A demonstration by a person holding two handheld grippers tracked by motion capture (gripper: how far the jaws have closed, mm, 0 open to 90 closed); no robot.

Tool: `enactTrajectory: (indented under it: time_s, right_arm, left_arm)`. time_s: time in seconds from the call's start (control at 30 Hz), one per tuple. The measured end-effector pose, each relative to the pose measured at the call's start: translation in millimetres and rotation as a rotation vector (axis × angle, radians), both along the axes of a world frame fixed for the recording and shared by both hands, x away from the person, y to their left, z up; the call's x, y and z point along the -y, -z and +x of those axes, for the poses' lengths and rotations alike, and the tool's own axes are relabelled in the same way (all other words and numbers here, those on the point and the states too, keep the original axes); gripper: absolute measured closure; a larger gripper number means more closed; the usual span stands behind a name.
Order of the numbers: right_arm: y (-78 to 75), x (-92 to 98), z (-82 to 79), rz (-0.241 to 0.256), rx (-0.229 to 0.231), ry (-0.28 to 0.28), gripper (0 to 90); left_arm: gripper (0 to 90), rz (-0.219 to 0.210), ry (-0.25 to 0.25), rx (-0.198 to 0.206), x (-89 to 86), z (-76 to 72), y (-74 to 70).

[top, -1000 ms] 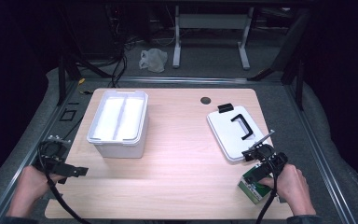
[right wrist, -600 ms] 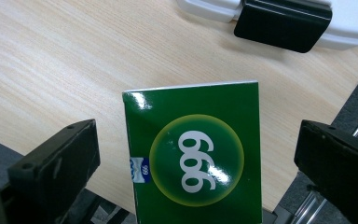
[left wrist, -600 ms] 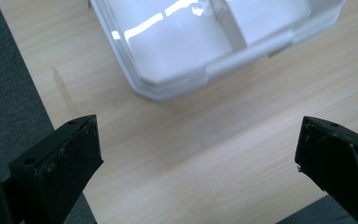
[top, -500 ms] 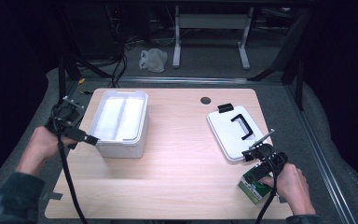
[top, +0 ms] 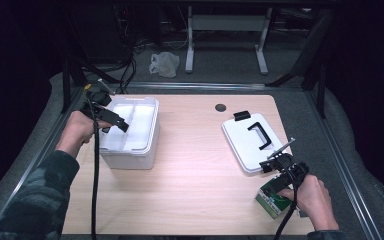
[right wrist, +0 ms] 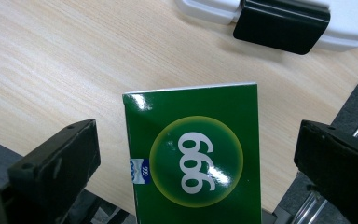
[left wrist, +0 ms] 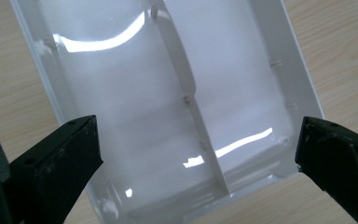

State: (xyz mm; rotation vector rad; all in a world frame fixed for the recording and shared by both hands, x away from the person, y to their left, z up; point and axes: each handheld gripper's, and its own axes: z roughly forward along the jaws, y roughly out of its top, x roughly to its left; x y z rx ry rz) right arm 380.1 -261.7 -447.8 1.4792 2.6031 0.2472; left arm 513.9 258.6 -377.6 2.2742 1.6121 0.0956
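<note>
A white plastic bin (top: 130, 131) with a centre divider (left wrist: 186, 93) stands on the left half of the wooden table (top: 195, 150). My left gripper (top: 115, 122) hovers open over the bin's left side, its jaws wide apart above the empty compartments. A white lid (top: 252, 142) with a black handle (top: 260, 135) lies flat at the right. A green box (right wrist: 196, 163) marked 999 lies near the table's front right corner (top: 272, 200). My right gripper (top: 275, 162) is open just above that box, jaws on either side, not touching it.
A black latch (right wrist: 282, 23) sits on the lid's edge close to the green box. A round hole (top: 220, 107) marks the table's far middle. A metal rail (top: 340, 165) and grey matting run along the table's right side. A cable (top: 95, 190) trails from my left gripper.
My left gripper has risen from the table's front left edge and moved forward and right over the white bin. The right gripper has stayed over the green box.
</note>
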Motion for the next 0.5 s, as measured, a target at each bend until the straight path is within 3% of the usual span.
enactTrajectory:
  time_s: [0.07,0.33,0.47,0.5]
  right_arm:
    - [-3.3,1.0,-1.5,0.009,0.013,0.004,0.0]
    - [-5.2,-1.4,-2.1,0.009,0.024,-0.001,0.0]
    - [-6.0,0.1,-2.0,0.008,0.021,-0.001,0.4]
    - [-5.6,0.5,-2.0,0.007,0.020,0.002,0.7]
  left_arm:
    - [0.7,-0.010,-0.020,-0.022,2.8,11.1,6.7]
    - [8.1,0.003,-0.047,-0.053,12.8,28.1,20.6]
    - [24.6,0.013,-0.064,-0.052,16.7,33.4,26.4]
    - [32.2,0.021,-0.074,-0.045,18.8,34.7,28.1]
